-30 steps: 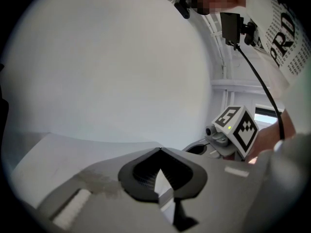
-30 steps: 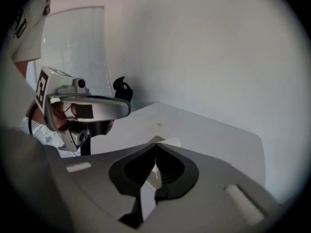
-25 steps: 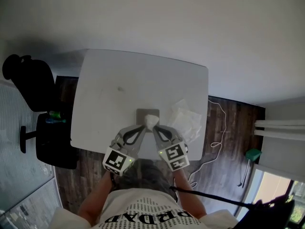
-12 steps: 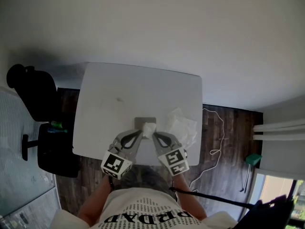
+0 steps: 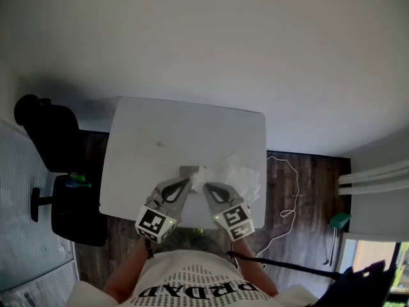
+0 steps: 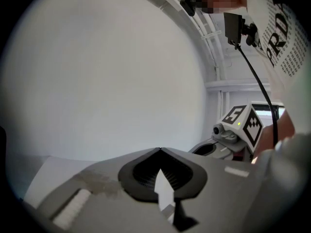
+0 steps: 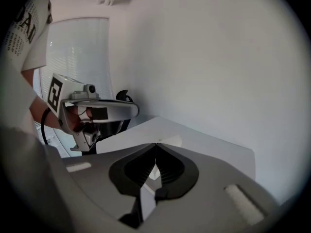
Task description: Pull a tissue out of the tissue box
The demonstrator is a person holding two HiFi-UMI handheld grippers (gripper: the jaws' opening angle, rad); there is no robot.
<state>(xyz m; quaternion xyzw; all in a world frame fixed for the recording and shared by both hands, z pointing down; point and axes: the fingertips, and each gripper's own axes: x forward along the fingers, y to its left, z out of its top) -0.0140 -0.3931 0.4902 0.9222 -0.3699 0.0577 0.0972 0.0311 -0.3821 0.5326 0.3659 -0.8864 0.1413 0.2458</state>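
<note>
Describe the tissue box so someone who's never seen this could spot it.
On the white rectangular table, look near the front edge, just beyond the left gripper and right gripper. The small grey square tissue box is darker than everything lying around it, with a white tissue rising from it.

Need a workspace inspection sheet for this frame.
Surface: white rectangular table, faint mark.
Job's things: grey tissue box near the front edge; white tissue sticking up from it.
Clutter: crumpled loose tissues right of the box.
Grippers: left gripper and right gripper both shut, flanking the tissue; hold on it unclear.
Cables: white cord on the floor; black cable near the person.
Surroundings: black office chair, dark wood floor.
</note>
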